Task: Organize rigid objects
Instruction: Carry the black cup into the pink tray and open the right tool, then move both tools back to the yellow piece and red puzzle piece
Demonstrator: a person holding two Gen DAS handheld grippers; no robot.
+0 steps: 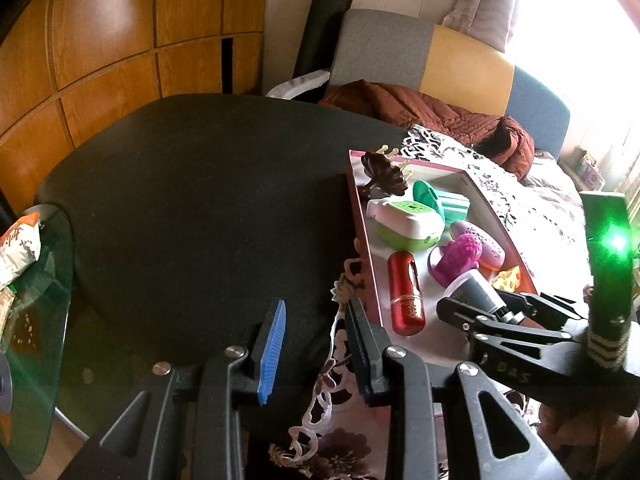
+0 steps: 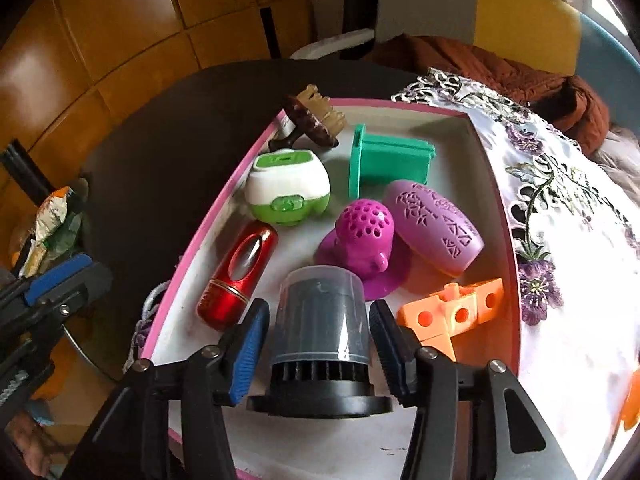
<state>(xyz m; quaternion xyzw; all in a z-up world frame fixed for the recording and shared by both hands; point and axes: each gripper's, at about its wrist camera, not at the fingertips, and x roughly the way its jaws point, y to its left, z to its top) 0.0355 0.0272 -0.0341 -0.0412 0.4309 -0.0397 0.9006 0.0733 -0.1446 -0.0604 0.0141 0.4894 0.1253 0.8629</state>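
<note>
A pink-rimmed white tray (image 2: 224,204) holds several rigid objects: a red capsule (image 2: 239,276), a green-and-white case (image 2: 286,188), a teal block (image 2: 388,160), a magenta perforated holder (image 2: 362,236), a lilac oval case (image 2: 434,224), an orange piece (image 2: 456,312) and a brown brush (image 2: 316,118). My right gripper (image 2: 318,344) stands open around a grey cup with a black ribbed base (image 2: 320,328); both pads are slightly apart from it. My left gripper (image 1: 316,348) is open and empty over the black table (image 1: 192,200), left of the tray (image 1: 362,248). The right gripper also shows in the left wrist view (image 1: 492,308).
A floral lace cloth (image 2: 560,208) lies under and right of the tray. A glass side table (image 1: 36,320) with snack packets (image 1: 18,248) stands at the left. A bed with a brown quilt (image 1: 440,116) and wooden wall panels lie behind.
</note>
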